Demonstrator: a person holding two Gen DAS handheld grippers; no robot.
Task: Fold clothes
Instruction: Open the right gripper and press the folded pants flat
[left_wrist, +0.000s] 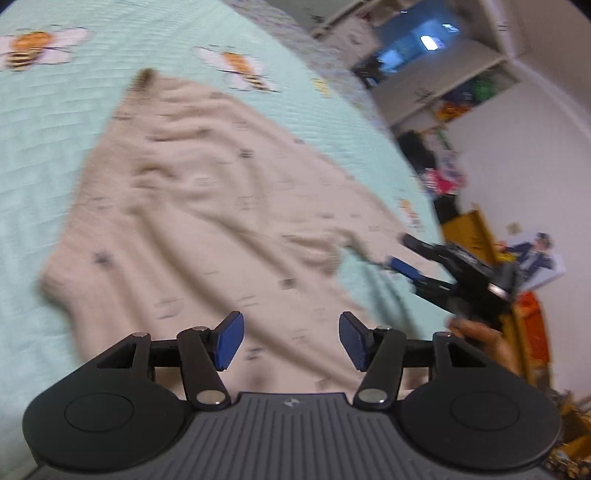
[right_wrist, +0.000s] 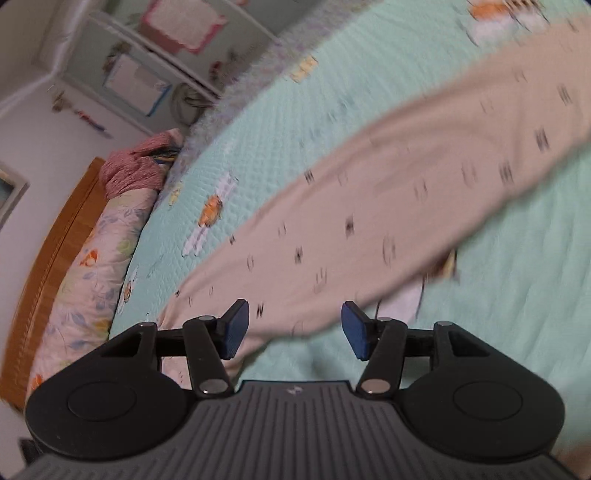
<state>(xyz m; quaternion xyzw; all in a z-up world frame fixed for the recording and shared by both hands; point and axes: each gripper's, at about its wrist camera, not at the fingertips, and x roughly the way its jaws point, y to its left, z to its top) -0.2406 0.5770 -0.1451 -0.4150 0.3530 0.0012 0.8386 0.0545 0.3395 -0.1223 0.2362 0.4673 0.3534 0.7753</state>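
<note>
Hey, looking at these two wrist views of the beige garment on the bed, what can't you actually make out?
- Beige garment: the small dark print is smeared by motion blur in both views.
- Its near hem, left wrist view: hidden behind the open left tool.
- Its far end, right wrist view: cut off by the right edge of the frame.
- Right tool, left wrist view: blurred; open, but contact with the cloth is unclear.

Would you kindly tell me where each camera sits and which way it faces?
Left wrist: on the left tool, looking along its open blue pads at the beige garment on the mint bedspread; the right tool and a hand show at right.
Right wrist: on the right tool, pads open, looking up the bed past a long beige part of the garment toward the headboard and shelves.
Shared: garment and bedspread.
</note>
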